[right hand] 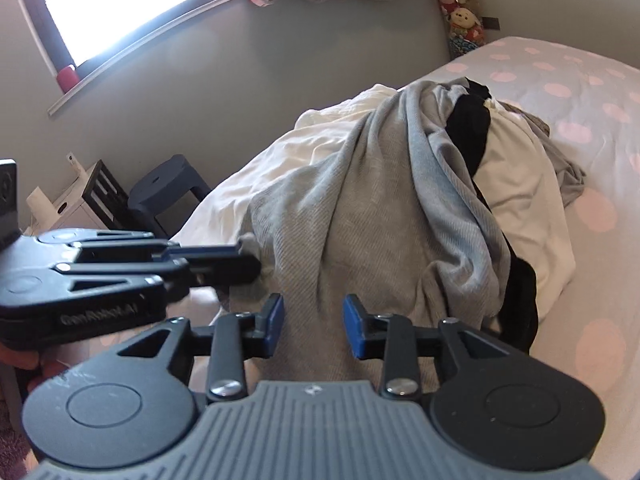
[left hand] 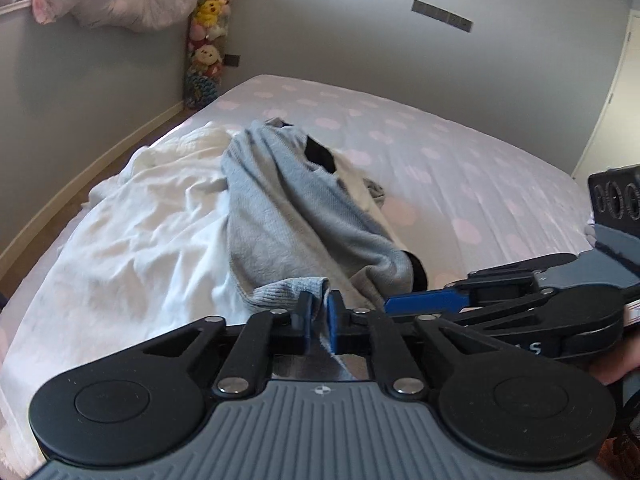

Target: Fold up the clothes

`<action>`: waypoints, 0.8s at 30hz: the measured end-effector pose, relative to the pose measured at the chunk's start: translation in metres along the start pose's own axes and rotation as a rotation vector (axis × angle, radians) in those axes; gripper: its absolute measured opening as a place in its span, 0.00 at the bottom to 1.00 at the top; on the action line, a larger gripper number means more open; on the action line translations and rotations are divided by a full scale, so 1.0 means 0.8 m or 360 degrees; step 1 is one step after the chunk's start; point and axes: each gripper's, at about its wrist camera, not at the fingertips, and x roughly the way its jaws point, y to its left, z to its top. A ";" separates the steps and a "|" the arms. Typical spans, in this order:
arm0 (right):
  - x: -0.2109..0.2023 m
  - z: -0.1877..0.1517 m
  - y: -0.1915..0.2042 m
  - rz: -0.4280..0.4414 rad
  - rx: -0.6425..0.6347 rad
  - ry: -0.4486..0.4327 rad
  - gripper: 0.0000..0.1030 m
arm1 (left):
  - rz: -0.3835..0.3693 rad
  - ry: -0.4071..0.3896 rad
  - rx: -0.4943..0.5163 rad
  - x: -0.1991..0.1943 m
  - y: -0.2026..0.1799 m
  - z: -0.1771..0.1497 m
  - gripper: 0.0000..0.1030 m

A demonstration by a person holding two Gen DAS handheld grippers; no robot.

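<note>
Your left gripper [left hand: 319,314] is clamped on the grey top's [left hand: 296,216] hem at 6 o'clock on the bed [left hand: 460,152]; your right gripper [right hand: 313,326] gapes, straddling cloth. Lift now and the black garment [right hand: 470,128] may drag along.

Grey garment [right hand: 360,208]: soft matt ribbed knit cloth. White sheet [left hand: 132,220] at 9 o'clock: crumpled smooth cloth. Right gripper [right hand: 313,326]: matt black plastic, blue rubbery pads, shiny metal rivets.
</note>
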 end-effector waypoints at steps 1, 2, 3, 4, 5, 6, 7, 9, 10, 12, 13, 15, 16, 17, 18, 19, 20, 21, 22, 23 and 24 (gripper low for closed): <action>-0.002 -0.002 -0.002 -0.0006 0.0015 -0.0003 0.44 | -0.0035 0.0009 0.0023 0.002 -0.006 0.002 0.00; -0.005 0.002 -0.007 -0.0044 0.0043 -0.0028 0.46 | -0.0066 0.0017 0.0038 0.004 -0.012 0.003 0.00; -0.009 0.007 -0.012 -0.0084 0.0064 -0.0052 0.48 | -0.0098 0.0029 0.0051 0.008 -0.017 0.002 0.00; -0.011 0.012 -0.017 -0.0101 0.0079 -0.0067 0.49 | -0.0125 0.0044 0.0061 0.011 -0.023 0.000 0.00; -0.014 0.017 -0.021 -0.0096 0.0095 -0.0079 0.49 | -0.0148 0.0057 0.0069 0.015 -0.028 -0.003 0.00; -0.016 0.021 -0.023 -0.0078 0.0110 -0.0089 0.50 | -0.0171 0.0070 0.0077 0.018 -0.033 -0.006 0.00; -0.017 0.026 -0.023 -0.0045 0.0116 -0.0092 0.54 | -0.0186 0.0081 0.0085 0.020 -0.037 -0.010 0.00; -0.008 0.031 -0.012 0.0032 0.0076 -0.0036 0.63 | -0.0200 0.0103 0.0097 0.021 -0.043 -0.016 0.00; -0.004 0.033 -0.006 0.0070 0.0054 -0.0006 0.67 | -0.0207 0.0116 0.0097 0.022 -0.044 -0.019 0.00; 0.010 0.034 0.007 0.0122 0.0015 0.0056 0.69 | -0.0234 0.0140 0.0087 0.020 -0.043 -0.024 0.00; 0.019 0.032 0.011 0.0112 0.0008 0.0082 0.69 | -0.0244 0.0148 0.0086 0.019 -0.042 -0.026 0.00; 0.034 0.028 0.014 0.0096 0.0017 0.0123 0.37 | -0.0219 0.0165 0.0109 0.013 -0.042 -0.029 0.00; 0.040 0.027 0.014 0.0096 0.0033 0.0139 0.16 | -0.0193 0.0172 0.0118 0.010 -0.041 -0.031 0.00; 0.041 0.025 0.011 0.0097 0.0062 0.0133 0.15 | -0.0160 0.0175 0.0122 0.007 -0.039 -0.033 0.00; 0.038 0.024 0.009 0.0094 0.0068 0.0117 0.15 | -0.0130 0.0172 0.0119 0.003 -0.035 -0.034 0.02; 0.035 0.022 0.007 0.0090 0.0069 0.0100 0.12 | -0.0104 0.0166 0.0113 -0.001 -0.031 -0.035 0.11; 0.030 0.021 0.005 0.0066 0.0066 0.0078 0.10 | -0.0077 0.0159 0.0107 -0.005 -0.026 -0.036 0.18; 0.024 0.021 0.002 0.0026 0.0061 0.0054 0.10 | -0.0036 0.0145 0.0108 -0.009 -0.022 -0.037 0.35; 0.019 0.021 -0.007 -0.0014 0.0077 0.0039 0.10 | 0.0021 0.0122 0.0116 -0.012 -0.020 -0.037 0.52; 0.013 0.021 -0.017 -0.0054 0.0095 0.0025 0.10 | 0.0067 0.0108 0.0131 -0.012 -0.019 -0.037 0.56; 0.007 0.021 -0.028 -0.0093 0.0114 0.0012 0.10 | 0.0101 0.0102 0.0152 -0.011 -0.019 -0.036 0.57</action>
